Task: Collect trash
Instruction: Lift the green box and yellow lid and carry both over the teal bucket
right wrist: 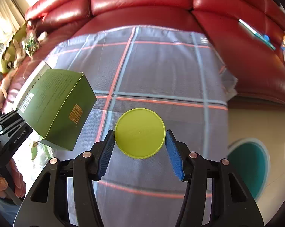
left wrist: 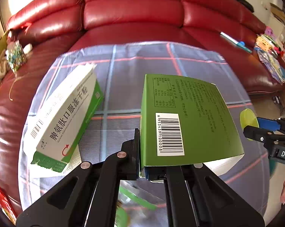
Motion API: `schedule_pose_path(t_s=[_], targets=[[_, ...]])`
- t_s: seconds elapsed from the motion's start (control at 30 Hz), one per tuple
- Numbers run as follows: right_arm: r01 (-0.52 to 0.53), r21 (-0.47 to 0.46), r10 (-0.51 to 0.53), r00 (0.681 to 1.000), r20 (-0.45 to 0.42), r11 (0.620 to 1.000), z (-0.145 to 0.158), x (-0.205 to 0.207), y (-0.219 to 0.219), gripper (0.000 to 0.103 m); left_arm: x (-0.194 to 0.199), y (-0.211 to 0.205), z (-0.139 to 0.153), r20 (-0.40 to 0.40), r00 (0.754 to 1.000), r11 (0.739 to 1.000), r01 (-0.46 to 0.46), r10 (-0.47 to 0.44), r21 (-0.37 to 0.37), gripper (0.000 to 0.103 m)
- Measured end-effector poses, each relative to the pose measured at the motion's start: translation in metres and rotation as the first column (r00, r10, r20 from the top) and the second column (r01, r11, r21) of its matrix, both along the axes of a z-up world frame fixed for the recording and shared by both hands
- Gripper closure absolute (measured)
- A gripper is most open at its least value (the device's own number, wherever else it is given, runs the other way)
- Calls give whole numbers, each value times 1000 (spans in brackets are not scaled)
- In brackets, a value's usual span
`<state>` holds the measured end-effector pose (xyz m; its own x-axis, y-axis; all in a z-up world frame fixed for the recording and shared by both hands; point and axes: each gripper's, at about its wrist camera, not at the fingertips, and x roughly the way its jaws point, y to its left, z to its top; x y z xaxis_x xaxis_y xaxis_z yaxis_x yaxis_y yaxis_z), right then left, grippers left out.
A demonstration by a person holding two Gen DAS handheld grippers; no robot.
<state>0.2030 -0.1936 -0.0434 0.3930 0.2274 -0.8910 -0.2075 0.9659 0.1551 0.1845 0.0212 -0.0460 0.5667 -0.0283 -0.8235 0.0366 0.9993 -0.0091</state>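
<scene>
Mid-collection: our left claw (left wrist: 140, 162) pinches a green box (left wrist: 189, 121) above the cloth (right wrist: 161, 71); our right claw (right wrist: 140, 147) clasps a lid (right wrist: 140, 133). Next, we judge, both need a bin.

yellow-green round lid (right wrist: 140, 133) is held edge-on between blue pads (right wrist: 173, 156) of right gripper (right wrist: 140, 138), above plaid cloth (right wrist: 161, 71) spread over red leather sofa (right wrist: 142, 1). at left, dark green box (right wrist: 57, 107) w/ barcode is clamped by left gripper (right wrist: 12, 126), lifted off cloth. a hand (right wrist: 8, 185) is seen at lower left. teal oval (right wrist: 250, 170) on floor at right.
</scene>
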Motion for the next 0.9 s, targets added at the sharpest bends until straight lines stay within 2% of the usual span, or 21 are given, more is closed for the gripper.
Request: schedule_pose_path(t_s=[0.27, 0.47, 0.9], targets=[[66, 64, -71, 995, 71, 996, 38, -39, -61, 48, -28, -51, 31, 37, 997, 997, 71, -71, 24, 99], [153, 84, -162, 981, 109, 985, 54, -66, -123, 48, -42, -111, 42, 38, 982, 982, 184, -185, 33, 99], [329, 93, -337, 937, 94, 940, 45, -115, -248, 47, -49, -252, 15, -48, 905, 905, 425, -423, 35, 99]])
